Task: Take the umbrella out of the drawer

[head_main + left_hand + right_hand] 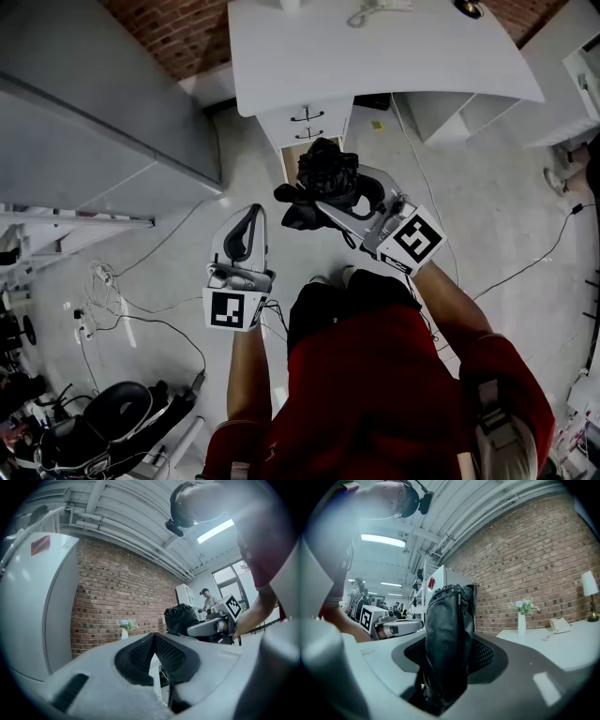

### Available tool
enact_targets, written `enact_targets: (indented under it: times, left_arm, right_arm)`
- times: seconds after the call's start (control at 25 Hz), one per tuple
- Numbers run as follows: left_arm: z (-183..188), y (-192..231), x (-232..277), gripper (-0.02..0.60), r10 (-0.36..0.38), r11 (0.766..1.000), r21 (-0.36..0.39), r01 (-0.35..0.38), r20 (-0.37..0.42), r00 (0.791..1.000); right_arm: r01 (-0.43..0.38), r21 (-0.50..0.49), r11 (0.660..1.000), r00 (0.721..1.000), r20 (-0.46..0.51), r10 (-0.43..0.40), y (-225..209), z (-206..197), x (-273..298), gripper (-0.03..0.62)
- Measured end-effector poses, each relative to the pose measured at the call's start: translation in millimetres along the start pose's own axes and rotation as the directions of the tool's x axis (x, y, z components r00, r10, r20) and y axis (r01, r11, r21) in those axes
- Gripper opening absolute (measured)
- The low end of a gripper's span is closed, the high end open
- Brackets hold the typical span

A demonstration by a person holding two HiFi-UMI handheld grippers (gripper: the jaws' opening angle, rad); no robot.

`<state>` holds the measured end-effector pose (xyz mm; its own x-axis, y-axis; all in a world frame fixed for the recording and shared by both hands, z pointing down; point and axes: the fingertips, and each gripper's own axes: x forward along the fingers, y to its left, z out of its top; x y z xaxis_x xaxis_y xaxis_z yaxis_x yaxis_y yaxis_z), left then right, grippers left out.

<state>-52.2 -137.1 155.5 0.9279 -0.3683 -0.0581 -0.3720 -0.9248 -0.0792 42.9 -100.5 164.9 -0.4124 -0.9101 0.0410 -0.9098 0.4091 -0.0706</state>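
The right gripper (323,197) clamps a black folded fabric umbrella (323,167) between its jaws; just beside it, the left gripper (248,216) is clenched on nothing.

In the head view, the desk (394,56) spans the top centre, a phone (375,11) on it at the top edge. The drawer unit (314,120) stands under its left end, the open drawer (292,155) lowest. Just below that drawer in the frame is the umbrella (323,173), between the jaws of the right gripper (328,202). The left gripper (249,217) lies lower left of it, apart. A cabinet (84,112) fills the upper left, a chair (112,422) the lower left, with cables (122,309) on the floor between them.
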Motion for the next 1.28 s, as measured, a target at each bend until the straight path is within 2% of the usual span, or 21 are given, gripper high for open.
enact_targets:
  times: [0.24,0.52,0.8,1.28]
  left_arm:
    - [50.5,-33.1,-8.9,0.005,-0.007,1.000,-0.026,0.007,-0.008,1.000]
    - [76.1,-51.9,-15.8,0.005,-0.028,1.000,-0.011,0.028,0.020,0.999]
    - [80.2,-66.4,-16.9,0.005,-0.034,0.999,-0.002,0.034,0.022,0.999]
    - [75.3,-64.2,-18.3,0.005,-0.064,0.998,-0.015,0.064,0.028,0.998]
  right_arm:
    - [0.014,0.038,0.999,0.999,0.037,-0.015,18.1,44.1,-45.1,0.242]
    - [0.023,0.054,0.998,0.998,0.059,-0.026,27.3,62.8,-76.1,0.242]
    - [0.040,0.069,0.997,0.996,0.076,-0.045,22.4,64.1,-103.9,0.242]
    - [0.045,0.061,0.997,0.998,0.051,-0.048,31.6,52.1,-98.7,0.241]
